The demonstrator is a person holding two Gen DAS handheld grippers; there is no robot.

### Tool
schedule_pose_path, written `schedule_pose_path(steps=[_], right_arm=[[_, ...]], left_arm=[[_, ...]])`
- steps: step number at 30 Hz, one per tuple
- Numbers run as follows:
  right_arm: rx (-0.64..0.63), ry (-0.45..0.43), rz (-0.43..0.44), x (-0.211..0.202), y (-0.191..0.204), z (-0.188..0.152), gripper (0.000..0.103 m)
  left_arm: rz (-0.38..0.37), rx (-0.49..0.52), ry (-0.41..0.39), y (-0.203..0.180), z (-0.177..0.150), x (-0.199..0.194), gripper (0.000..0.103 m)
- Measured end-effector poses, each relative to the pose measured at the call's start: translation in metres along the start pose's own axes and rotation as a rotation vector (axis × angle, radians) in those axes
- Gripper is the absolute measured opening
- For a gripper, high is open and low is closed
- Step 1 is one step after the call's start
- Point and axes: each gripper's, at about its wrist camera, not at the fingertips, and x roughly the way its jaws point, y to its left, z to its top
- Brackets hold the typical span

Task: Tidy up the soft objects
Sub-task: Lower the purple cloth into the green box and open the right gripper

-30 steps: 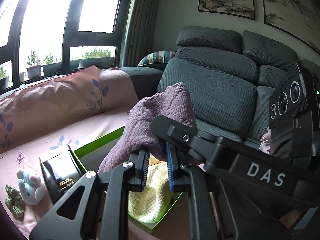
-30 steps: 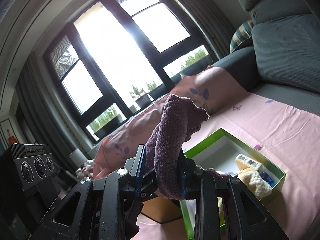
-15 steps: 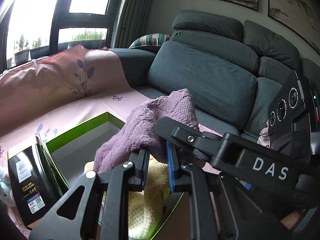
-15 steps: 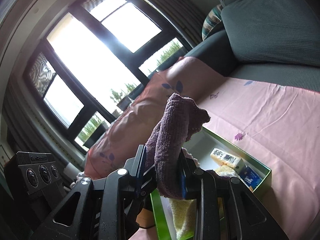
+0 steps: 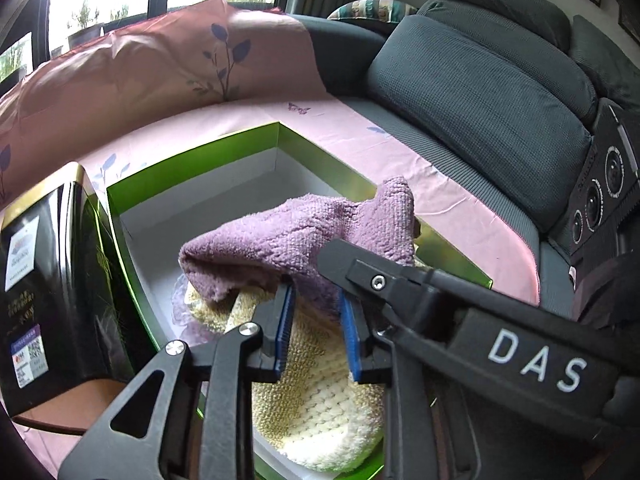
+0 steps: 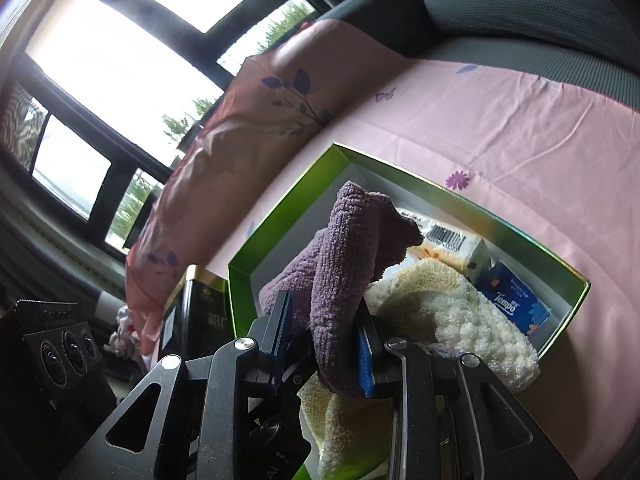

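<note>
A purple towel point(image 5: 304, 236) is held over an open green box point(image 5: 192, 164) with a white inside. My left gripper point(image 5: 316, 332) is shut on the towel's near edge. My right gripper point(image 6: 324, 344) is shut on the same purple towel point(image 6: 344, 256), which stands up folded between its fingers. Under it a cream knitted cloth point(image 5: 320, 396) lies in the box; in the right wrist view the cloth point(image 6: 452, 312) hangs over the green box point(image 6: 280, 236) rim. The towel's far end rests on the cloth.
A black tin point(image 5: 44, 280) with gold trim stands against the box's left side. Two tissue packs point(image 6: 512, 304) lie in the box's right end. The box sits on a pink sheet point(image 5: 360, 128) over a grey sofa point(image 5: 480, 80).
Both grippers have tilted down and lowered the purple towel from above the sofa into the green box, onto the cream cloth. Both stay shut on it.
</note>
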Motion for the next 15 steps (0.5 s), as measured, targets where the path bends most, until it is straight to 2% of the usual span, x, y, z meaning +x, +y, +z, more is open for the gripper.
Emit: schedule_pose_path(steps=[6,10,13,15], right_arm=[[0.003,0.04,-0.053,0.005,-0.004,-0.004,0.032],[0.0,0.04,-0.057,0.004,-0.003,-0.003,0.032],[-0.006,0.039,-0.062,0.003,0.0,-0.003,0.033],[-0.017,0.027,-0.065,0.001,0.003,-0.003,0.038]], left_arm=[[0.032,-0.032,0.032,0.001,-0.005,0.006,0.028],[0.069,-0.03,0.029,0.004,-0.005,0.003,0.042],[0.054,-0.041,0.031,0.009,-0.005,-0.003,0.045],[0.038,-0.047,0.022,0.009,-0.006,-0.008,0.051]])
